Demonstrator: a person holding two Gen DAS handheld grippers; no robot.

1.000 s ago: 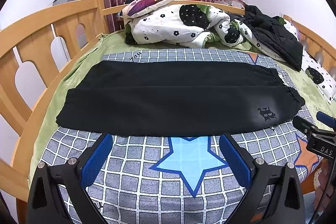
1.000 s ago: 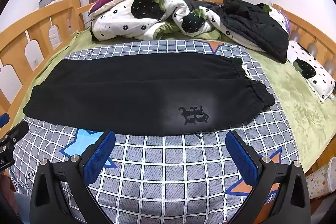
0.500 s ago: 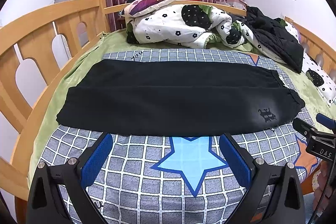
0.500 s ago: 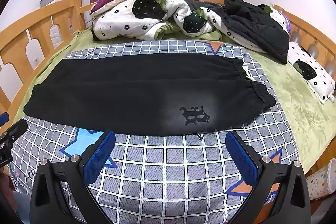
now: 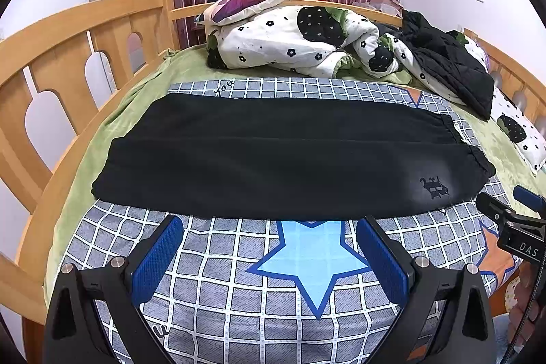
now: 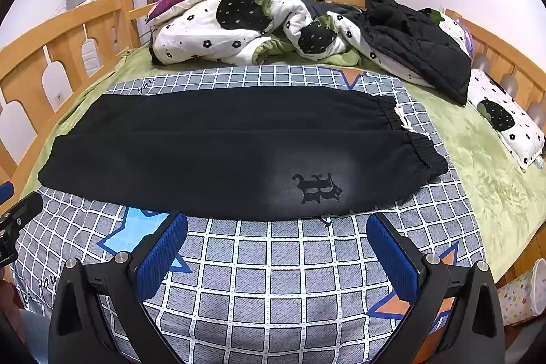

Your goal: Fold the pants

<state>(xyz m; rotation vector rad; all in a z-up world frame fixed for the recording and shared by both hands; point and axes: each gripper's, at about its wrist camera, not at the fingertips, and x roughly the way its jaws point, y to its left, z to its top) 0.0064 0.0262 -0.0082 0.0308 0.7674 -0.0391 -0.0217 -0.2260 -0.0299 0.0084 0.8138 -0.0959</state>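
Observation:
Black pants [image 5: 273, 156] lie flat across the bed, folded lengthwise with one leg over the other, waistband at the right and cuffs at the left. A dark logo [image 6: 317, 188] marks the near right part. My left gripper [image 5: 269, 227] is open and empty, hovering just short of the pants' near edge, toward the cuffs. My right gripper [image 6: 276, 224] is open and empty, just short of the near edge by the logo. The right gripper's tip [image 5: 512, 217] shows at the right edge of the left wrist view.
A grey checked sheet with blue stars [image 5: 307, 265] covers the near bed. A bundled white quilt [image 5: 290, 40], a pillow [image 5: 245, 0] and a black jacket [image 6: 419, 46] lie at the far side. Wooden rails [image 5: 85, 33] ring the bed.
Both views have shifted very slightly; the pants lie as before and both grippers stay open.

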